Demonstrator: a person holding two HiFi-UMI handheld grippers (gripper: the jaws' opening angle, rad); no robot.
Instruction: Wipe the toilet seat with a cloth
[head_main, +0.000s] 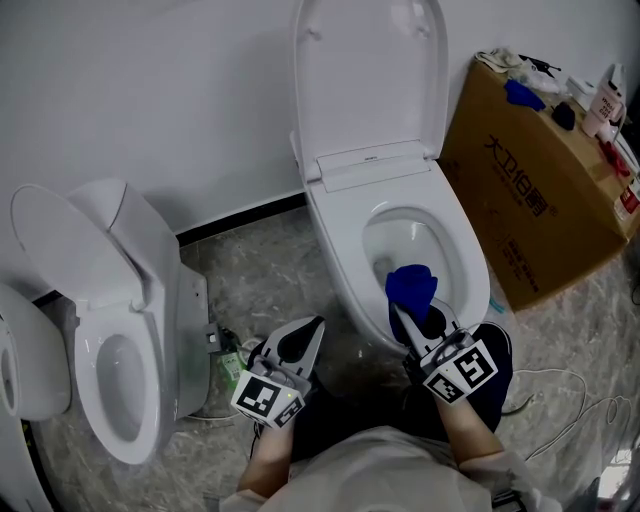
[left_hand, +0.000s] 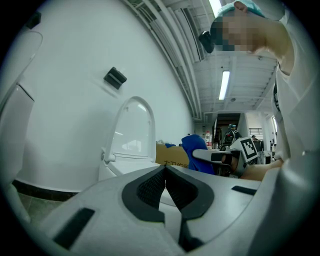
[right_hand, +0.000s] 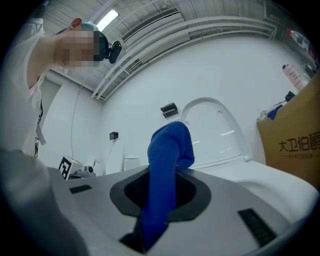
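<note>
A white toilet stands in the middle with its lid (head_main: 368, 70) raised and its seat (head_main: 462, 240) down around the bowl. My right gripper (head_main: 415, 315) is shut on a blue cloth (head_main: 410, 287), held over the front of the bowl. In the right gripper view the blue cloth (right_hand: 165, 170) sticks up from between the jaws. My left gripper (head_main: 305, 335) hangs over the floor left of the toilet's front, shut with nothing in it. In the left gripper view its jaws meet, and the cloth (left_hand: 197, 152) and the lid (left_hand: 132, 130) show beyond.
A second white toilet (head_main: 115, 340) with its lid up stands at the left. A brown cardboard box (head_main: 540, 200) with bottles and oddments on top sits right of the toilet. A white cable (head_main: 570, 400) lies on the marbled floor at the right.
</note>
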